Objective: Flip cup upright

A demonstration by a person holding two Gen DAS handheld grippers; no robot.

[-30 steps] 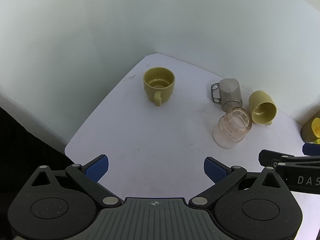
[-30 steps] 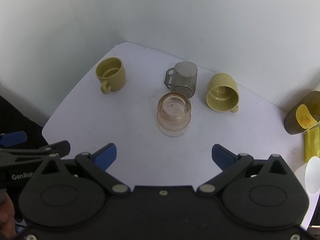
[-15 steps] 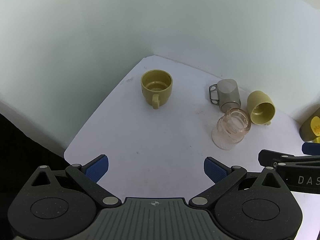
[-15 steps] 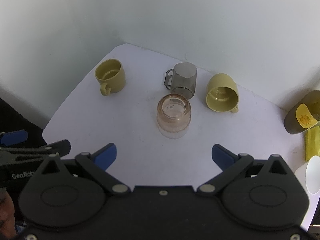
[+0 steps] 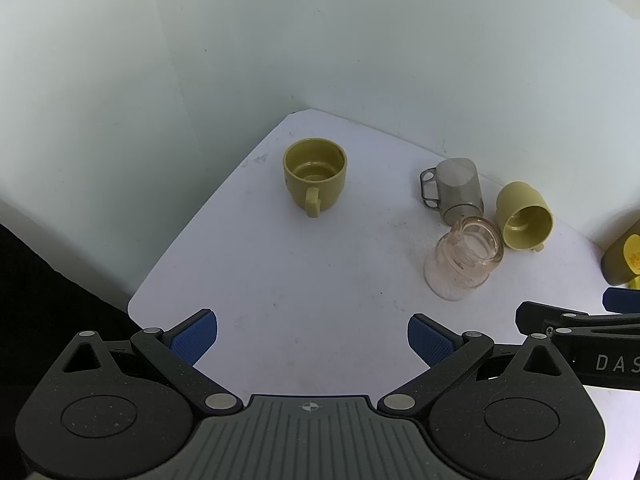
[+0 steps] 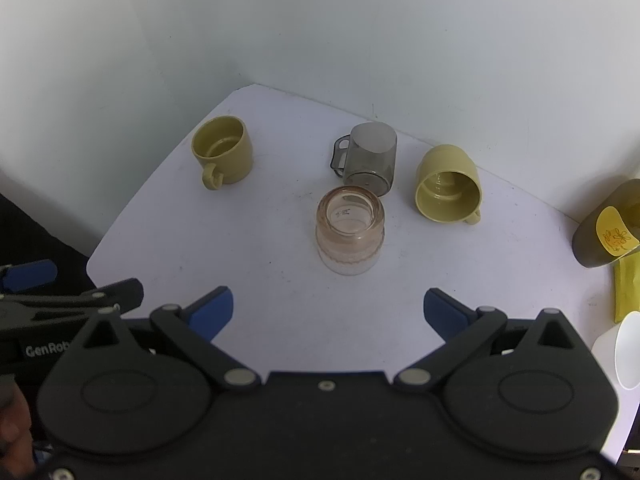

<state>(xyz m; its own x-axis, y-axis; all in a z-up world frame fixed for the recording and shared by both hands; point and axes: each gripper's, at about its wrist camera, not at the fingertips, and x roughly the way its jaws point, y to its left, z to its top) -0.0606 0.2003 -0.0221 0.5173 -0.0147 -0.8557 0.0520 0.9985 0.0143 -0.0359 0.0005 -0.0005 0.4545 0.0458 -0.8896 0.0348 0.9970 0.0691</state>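
Note:
On the white table (image 6: 400, 280) an olive mug (image 5: 315, 176) (image 6: 222, 151) stands upright at the left. A second olive mug (image 5: 525, 217) (image 6: 447, 185) lies on its side at the right, mouth toward me. A grey clear cup (image 5: 456, 191) (image 6: 370, 159) stands upside down, handle to its left. A pink glass jar (image 5: 464, 257) (image 6: 351, 229) stands in front of it. My left gripper (image 5: 312, 338) is open and empty, near the table's front edge. My right gripper (image 6: 328, 312) is open and empty, in front of the jar.
A dark olive cup with a yellow label (image 6: 608, 226) (image 5: 624, 254) lies at the right edge. A yellow packet (image 6: 626, 284) and a white cup (image 6: 624, 352) are beside it. White walls close the back and left. The table's left front edge drops to dark floor.
The left gripper has drifted slightly, so the cups sit a little lower and left in its view. The right view is almost unchanged. Both grippers stay open.

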